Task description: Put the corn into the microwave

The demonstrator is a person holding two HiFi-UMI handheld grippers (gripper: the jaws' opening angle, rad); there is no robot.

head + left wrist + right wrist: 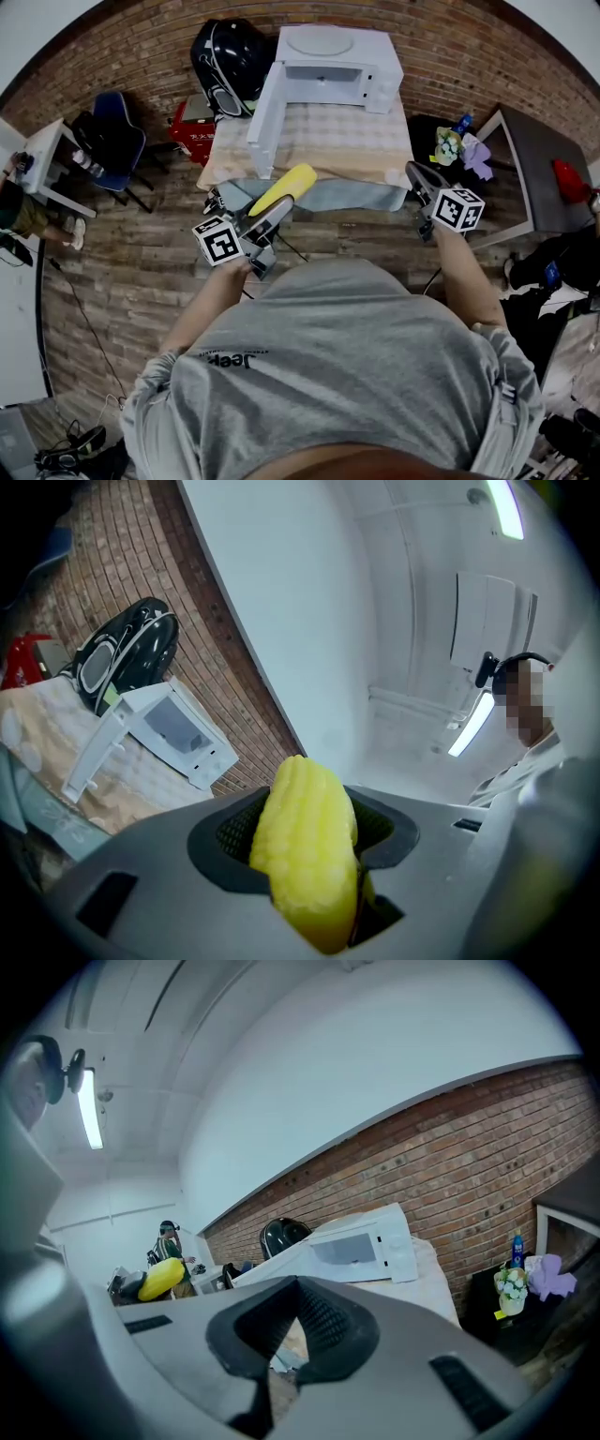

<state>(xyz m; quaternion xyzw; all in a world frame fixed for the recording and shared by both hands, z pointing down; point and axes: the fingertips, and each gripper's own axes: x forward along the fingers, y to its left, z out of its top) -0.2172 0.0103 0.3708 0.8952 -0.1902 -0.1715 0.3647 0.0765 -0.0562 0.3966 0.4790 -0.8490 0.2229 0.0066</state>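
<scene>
Brick wall (pixel 141 56) at rear; wood-plank floor (pixel 122 272). Table (pixel 319 141), cloth-covered, by the wall. White microwave (pixel 328 56) at the table's far edge, door (pixel 265 108) swung open to the left. Left gripper (pixel 274 208): jaws wide, clamped on the yellow corn cob (pixel 283 189), held over the table's near-left corner. Right gripper (pixel 420 178): jaws together, empty, at the near-right corner.

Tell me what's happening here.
A person stands facing a cloth-covered table, holding a gripper in each hand. The left hand-held gripper is clamped on the yellow corn, which is held in the air short of the table. The white microwave sits on the table with its door swung open. The right hand-held gripper holds nothing, its jaws together. The corn is not yet inside.
</scene>
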